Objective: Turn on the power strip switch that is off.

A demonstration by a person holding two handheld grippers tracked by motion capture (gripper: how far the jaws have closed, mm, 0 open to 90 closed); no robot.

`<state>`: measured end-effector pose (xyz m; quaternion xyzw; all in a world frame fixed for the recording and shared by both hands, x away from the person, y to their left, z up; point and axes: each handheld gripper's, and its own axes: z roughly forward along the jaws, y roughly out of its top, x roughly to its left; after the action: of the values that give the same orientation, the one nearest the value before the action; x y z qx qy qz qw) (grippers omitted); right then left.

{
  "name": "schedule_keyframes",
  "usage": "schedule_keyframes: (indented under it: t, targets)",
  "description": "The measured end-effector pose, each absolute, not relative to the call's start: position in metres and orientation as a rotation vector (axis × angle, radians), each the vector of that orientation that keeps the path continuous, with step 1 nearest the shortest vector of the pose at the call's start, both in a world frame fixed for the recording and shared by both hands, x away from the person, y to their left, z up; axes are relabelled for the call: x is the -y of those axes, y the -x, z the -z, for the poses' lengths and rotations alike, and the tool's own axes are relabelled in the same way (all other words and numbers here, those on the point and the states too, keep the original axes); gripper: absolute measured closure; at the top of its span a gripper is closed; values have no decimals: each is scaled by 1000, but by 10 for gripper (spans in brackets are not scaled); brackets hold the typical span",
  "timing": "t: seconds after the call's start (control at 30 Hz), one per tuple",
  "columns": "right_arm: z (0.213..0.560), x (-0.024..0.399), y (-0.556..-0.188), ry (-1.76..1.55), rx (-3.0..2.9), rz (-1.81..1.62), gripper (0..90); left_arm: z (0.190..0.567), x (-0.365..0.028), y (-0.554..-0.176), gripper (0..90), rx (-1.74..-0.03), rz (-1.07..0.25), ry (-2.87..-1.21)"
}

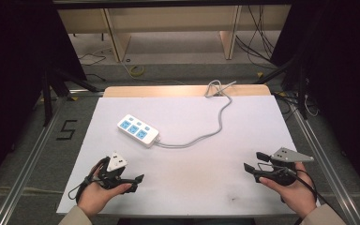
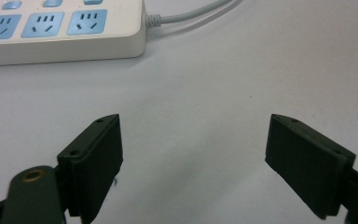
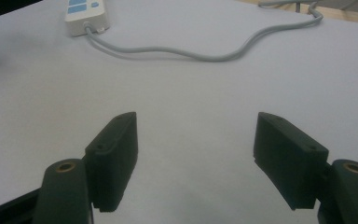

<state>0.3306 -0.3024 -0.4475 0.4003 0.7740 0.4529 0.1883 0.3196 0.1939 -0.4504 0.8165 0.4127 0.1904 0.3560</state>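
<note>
A white power strip (image 1: pixel 138 130) with blue sockets lies left of centre on the white table top (image 1: pixel 201 159). Its grey cable (image 1: pixel 218 124) curls right and runs off the far edge. My left gripper (image 1: pixel 124 172) rests in a hand near the front left edge, a short way in front of the strip, open with nothing between its jaws. In the left gripper view, the left gripper (image 2: pixel 196 144) faces bare table, with the strip (image 2: pixel 65 32) ahead at the upper left. My right gripper (image 1: pixel 255 161), at the front right, points left and is open and empty. The right gripper view has the right gripper (image 3: pixel 196 144) over bare table, with the cable (image 3: pixel 205 53) beyond.
A wooden table edge (image 1: pixel 168 90) shows behind the white top. Metal rails (image 1: pixel 33 154) run along both sides on the grey floor, where a mark like a "5" (image 1: pixel 66 130) sits at the left. Wooden furniture legs (image 1: pixel 117 40) and loose cables (image 1: pixel 258 42) stand farther back.
</note>
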Motion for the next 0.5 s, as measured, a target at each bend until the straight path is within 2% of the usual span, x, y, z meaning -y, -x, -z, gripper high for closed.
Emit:
schedule_keyframes:
  t: [0.1,0.13,0.17,0.2,0.23,0.27,0.3,0.33,0.37,0.5]
  targets:
    - [447,302,-330,-1126,-2175,-1274,314,449,-194,-318,236,-1052,-499,-2107]
    - [447,302,-329,-1124,-2177,-1273,317,448,-194,-317,315,-1039,-509,-2117]
    - [447,302,-329,-1124,-2177,-1273,317,448,-194,-317,315,-1030,-521,-2126]
    - [447,301,-329,-1122,-2178,-1272,318,447,-195,-316,422,-1028,-539,-2133]
    - [447,301,-329,-1122,-2178,-1272,318,446,-195,-316,422,-1023,-546,-2141]
    - [447,301,-329,-1120,-2183,-1268,318,445,-195,-315,564,-1025,-550,-2143]
    - [447,301,-329,-1120,-2183,-1268,318,444,-196,-316,564,-1030,-551,-2142]
    - [447,301,-329,-1122,-2185,-1268,319,443,-196,-316,702,-1038,-546,-2137]
    - [447,301,-329,-1122,-2185,-1268,319,442,-196,-315,702,-1039,-532,-2140]
    - [448,302,-330,-1125,-2187,-1263,319,439,-195,-314,886,-1040,-517,-2130]
